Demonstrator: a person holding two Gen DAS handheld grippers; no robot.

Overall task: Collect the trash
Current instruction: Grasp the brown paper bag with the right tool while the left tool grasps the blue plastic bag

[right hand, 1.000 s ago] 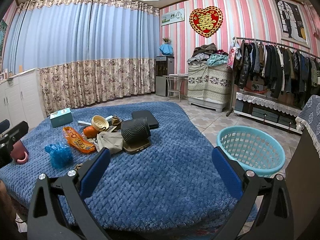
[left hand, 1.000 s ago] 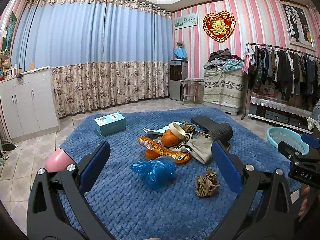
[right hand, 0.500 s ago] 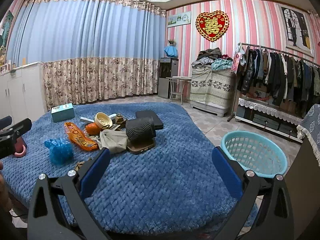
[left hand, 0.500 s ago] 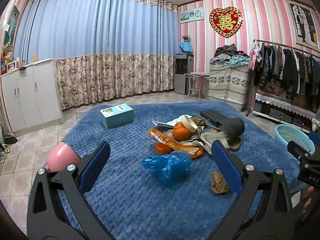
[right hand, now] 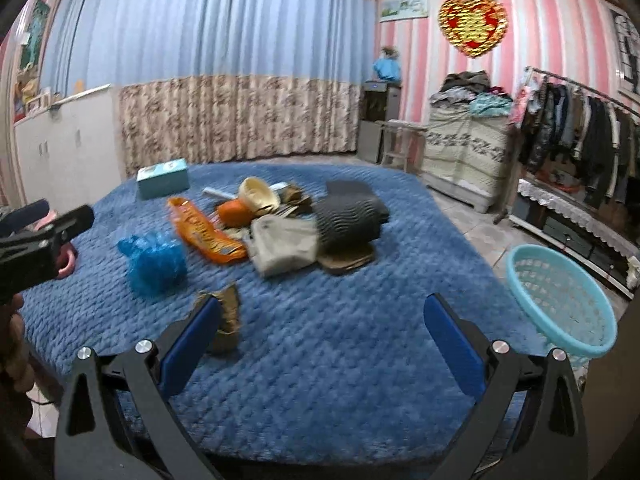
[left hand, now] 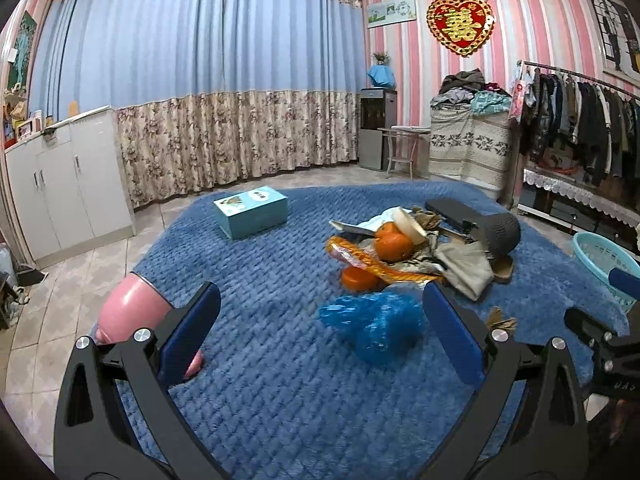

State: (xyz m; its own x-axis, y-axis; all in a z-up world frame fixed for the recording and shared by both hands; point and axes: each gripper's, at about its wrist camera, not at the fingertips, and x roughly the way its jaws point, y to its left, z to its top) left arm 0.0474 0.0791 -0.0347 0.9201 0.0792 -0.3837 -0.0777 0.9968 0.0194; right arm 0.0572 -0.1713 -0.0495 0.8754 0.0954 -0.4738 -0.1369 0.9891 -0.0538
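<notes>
A pile of trash lies on a blue blanket (left hand: pixel 280 360): a crumpled blue plastic bag (left hand: pixel 380 326), an orange snack wrapper (left hand: pixel 360 258), oranges (left hand: pixel 394 246), a crumpled brown paper (right hand: pixel 228 316) and a grey cloth (right hand: pixel 284 246). My left gripper (left hand: pixel 320 336) is open and empty, just short of the blue bag. My right gripper (right hand: pixel 320 340) is open and empty above the blanket, its left finger beside the brown paper. A turquoise basket (right hand: pixel 560 300) stands on the floor at the right.
A teal box (left hand: pixel 252 212) lies at the blanket's far left. A pink object (left hand: pixel 132 320) sits at the left edge. A black ribbed item (right hand: pixel 348 216) and a dark pad lie behind the pile. Cabinets stand left, a clothes rack right.
Both grippers have moved lower and closer to the trash. The blue bag now sits near my left gripper's right finger, and the brown paper next to my right gripper's left finger.
</notes>
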